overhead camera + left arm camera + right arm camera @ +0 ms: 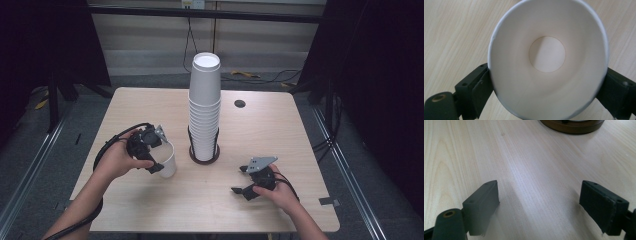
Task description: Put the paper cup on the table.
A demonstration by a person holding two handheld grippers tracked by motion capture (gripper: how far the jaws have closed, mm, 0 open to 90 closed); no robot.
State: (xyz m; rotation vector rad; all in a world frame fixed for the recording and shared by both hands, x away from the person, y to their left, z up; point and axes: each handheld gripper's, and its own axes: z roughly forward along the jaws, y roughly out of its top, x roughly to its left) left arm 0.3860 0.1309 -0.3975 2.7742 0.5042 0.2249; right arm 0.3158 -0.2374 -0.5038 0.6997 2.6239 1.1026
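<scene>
Right gripper: resting low over the near right part of the table, held in the person's right hand; jaws standing wide apart with bare wood between them, gripping nothing.
Right gripper view: looking along the tabletop between the two black pads; the dark round holder base is showing at the top edge.
Left gripper: sitting at the near left, held in the left hand; jaws flanking a single white cup.
Cup: standing upright on the table, mouth up, just left of the holder; the left gripper view is looking straight down into it, a jaw at each side of the wall. Whether the pads are pressing or merely touching, I cannot tell.
Stack: tall column of white cups, bottoms up, standing in the holder at the table's middle.
Hole: small dark round opening in the tabletop, beyond and right of the stack.
Writing: no brand or label is readable on the cups or grippers.
</scene>
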